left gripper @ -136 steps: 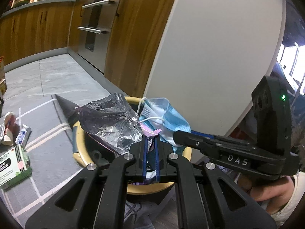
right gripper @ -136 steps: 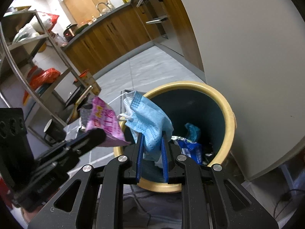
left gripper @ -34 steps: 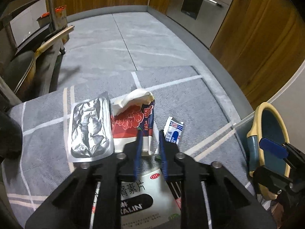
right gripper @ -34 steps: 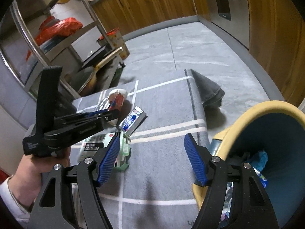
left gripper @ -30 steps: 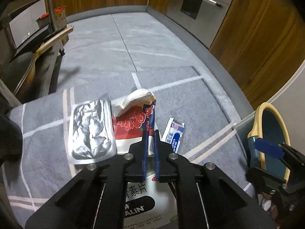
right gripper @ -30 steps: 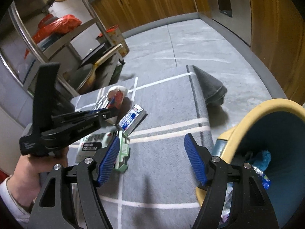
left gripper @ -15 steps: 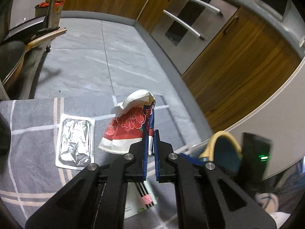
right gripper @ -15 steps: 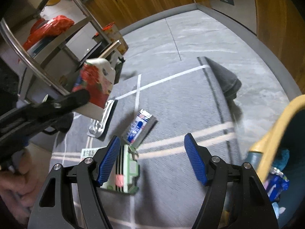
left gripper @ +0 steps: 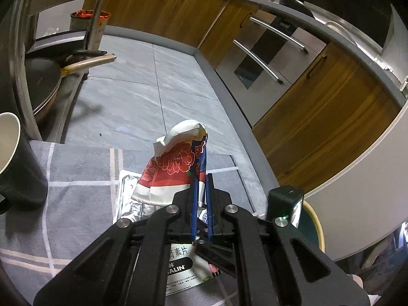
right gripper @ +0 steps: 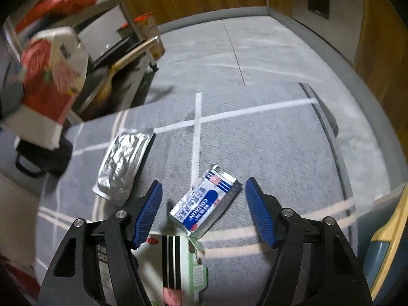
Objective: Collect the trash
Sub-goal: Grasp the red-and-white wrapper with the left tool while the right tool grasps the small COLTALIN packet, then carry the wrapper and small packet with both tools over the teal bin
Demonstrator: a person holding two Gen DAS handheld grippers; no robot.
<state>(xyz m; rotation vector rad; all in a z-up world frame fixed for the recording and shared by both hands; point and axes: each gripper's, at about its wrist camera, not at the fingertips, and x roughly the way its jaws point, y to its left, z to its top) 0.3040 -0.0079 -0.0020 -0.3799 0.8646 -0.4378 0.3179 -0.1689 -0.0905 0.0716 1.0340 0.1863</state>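
Trash: a red flowered wrapper [left gripper: 173, 170] hangs pinched in the left claw [left gripper: 201, 204], mid-frame. A blue-and-white sachet [right gripper: 206, 201] lies on the grey mat [right gripper: 280, 153], lower centre, between the spread fingers of the right claw [right gripper: 204, 209]. It looks light, thin and limp; gripping across its edges seems best.

the right gripper [right gripper: 204, 209], black-armed with blue ribbed pads, hangs spread wide above a grey woven rug with white stripes [right gripper: 267, 148]. between the pads lies a small blue-and-white foil sachet [right gripper: 205, 201], flat on the rug and not touched by either pad. just below it sits a white-and-green cardboard box [right gripper: 176, 267]. to the left lies a crumpled silver foil pouch [right gripper: 123, 164]. at upper left, blurred, a red-and-white paper wrapper [right gripper: 51, 81] is off the floor. the yellow rim of a teal bin [right gripper: 390, 242] shows at right.
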